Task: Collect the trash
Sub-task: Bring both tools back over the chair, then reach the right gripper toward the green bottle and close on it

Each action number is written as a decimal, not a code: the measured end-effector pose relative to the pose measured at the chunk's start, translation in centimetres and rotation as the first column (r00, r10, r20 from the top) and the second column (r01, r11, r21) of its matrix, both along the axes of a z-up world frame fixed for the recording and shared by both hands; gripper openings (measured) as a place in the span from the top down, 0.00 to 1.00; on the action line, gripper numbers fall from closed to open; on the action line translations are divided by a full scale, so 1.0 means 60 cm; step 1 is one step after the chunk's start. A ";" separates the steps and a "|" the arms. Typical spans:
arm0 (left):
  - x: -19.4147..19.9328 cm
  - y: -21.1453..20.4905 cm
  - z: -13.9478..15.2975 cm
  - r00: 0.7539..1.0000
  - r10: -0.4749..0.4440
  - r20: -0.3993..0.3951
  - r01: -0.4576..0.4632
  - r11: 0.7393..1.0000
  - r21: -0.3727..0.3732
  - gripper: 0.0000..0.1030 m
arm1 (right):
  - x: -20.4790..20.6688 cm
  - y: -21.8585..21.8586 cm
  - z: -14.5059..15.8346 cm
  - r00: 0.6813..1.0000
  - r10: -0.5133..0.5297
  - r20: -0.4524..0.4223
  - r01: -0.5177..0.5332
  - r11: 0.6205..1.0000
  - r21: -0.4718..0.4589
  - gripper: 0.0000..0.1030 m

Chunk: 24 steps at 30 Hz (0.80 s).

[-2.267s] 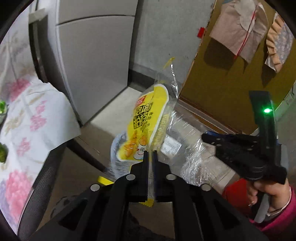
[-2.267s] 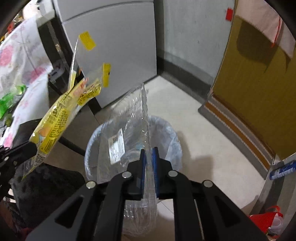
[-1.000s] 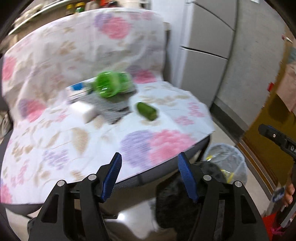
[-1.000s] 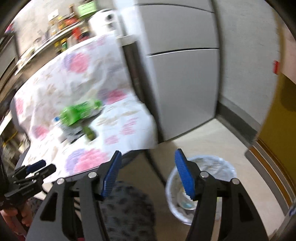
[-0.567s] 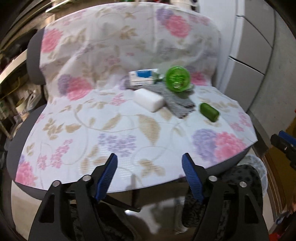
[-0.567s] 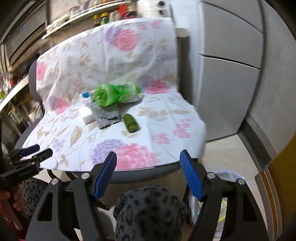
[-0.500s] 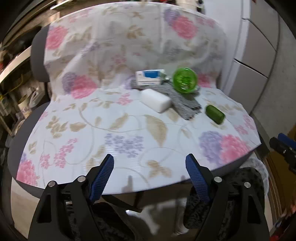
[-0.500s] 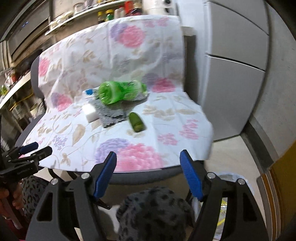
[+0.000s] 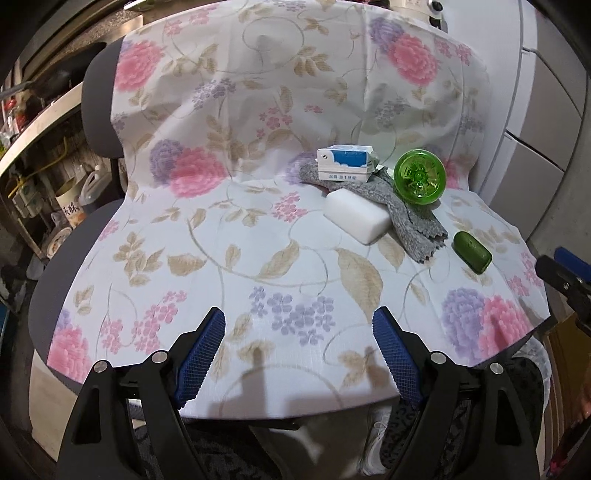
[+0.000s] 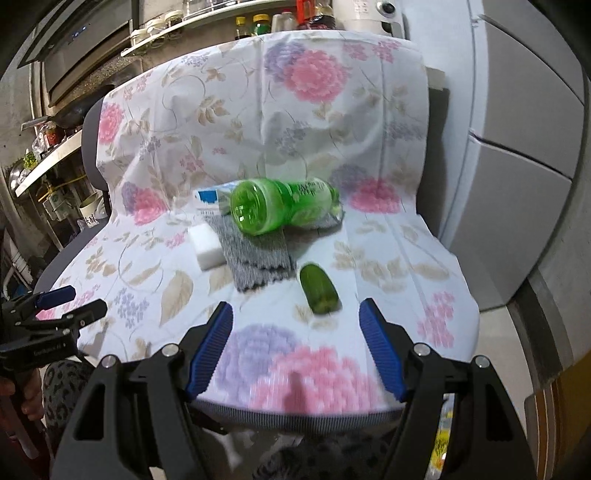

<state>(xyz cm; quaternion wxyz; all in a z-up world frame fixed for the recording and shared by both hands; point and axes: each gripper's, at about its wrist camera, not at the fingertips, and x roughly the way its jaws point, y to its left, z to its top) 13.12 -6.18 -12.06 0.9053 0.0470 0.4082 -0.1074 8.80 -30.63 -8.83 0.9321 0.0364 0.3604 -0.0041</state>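
A chair draped in a floral cloth (image 9: 258, 229) holds a green plastic bottle (image 9: 419, 177) on its side, a blue-and-white carton (image 9: 345, 167), a white block (image 9: 356, 216), a grey cloth (image 9: 410, 212) and a small dark green piece (image 9: 472, 252). The bottle (image 10: 280, 210), white block (image 10: 207, 245), grey cloth (image 10: 255, 258) and green piece (image 10: 318, 288) also show in the right wrist view. My left gripper (image 9: 297, 354) is open and empty over the seat's front edge. My right gripper (image 10: 295, 350) is open and empty, just short of the green piece.
A grey fridge (image 10: 524, 147) stands right of the chair. Shelves with jars and bottles (image 10: 251, 22) run behind it. A bin lined with a clear bag (image 10: 443, 454) shows below the seat at the right. My left gripper also shows at the left edge (image 10: 55, 314).
Both grippers let go of the wrappers they held over the bin, opened, and swung round to face the chair. In the last half second both moved slightly closer to the seat.
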 end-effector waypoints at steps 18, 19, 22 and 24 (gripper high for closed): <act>0.065 0.027 -0.025 0.998 0.061 -0.036 -0.061 0.998 0.000 0.20 | 0.277 0.078 -0.021 0.999 -0.052 -0.011 0.052 0.997 -0.056 0.12; 0.067 0.030 -0.028 0.997 0.064 -0.040 -0.064 0.998 -0.002 0.20 | 0.286 0.075 -0.027 0.997 -0.064 -0.031 0.062 0.996 -0.062 0.13; 0.069 0.036 -0.033 0.997 0.064 -0.046 -0.064 0.998 -0.006 0.20 | 0.276 0.058 -0.035 0.994 -0.067 -0.087 0.063 0.997 -0.043 0.30; 0.070 0.036 -0.034 0.997 0.061 -0.049 -0.062 0.998 -0.011 0.20 | 0.261 0.040 -0.042 0.988 -0.061 -0.145 0.060 0.998 -0.007 0.41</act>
